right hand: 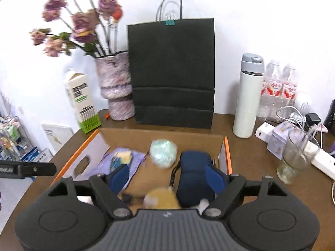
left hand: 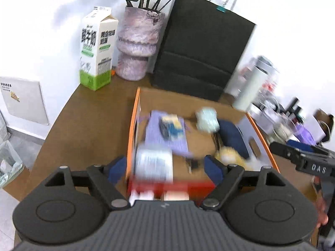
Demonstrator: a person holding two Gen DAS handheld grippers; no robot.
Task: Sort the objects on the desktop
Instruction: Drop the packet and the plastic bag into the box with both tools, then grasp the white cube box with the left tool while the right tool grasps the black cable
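Right gripper [right hand: 167,176] agape over cardboard box [right hand: 227,152] — nothing held.

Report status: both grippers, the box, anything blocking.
Left gripper open, empty, over the cardboard box. Right gripper open, empty, over its other side. Box holds the navy pouch, mint ball, purple booklet. Nothing blocking.

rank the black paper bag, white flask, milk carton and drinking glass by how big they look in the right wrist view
1. black paper bag, clearly largest
2. white flask
3. milk carton, close to the flask, so that order is unsure
4. drinking glass, smallest, though it stands nearer the camera
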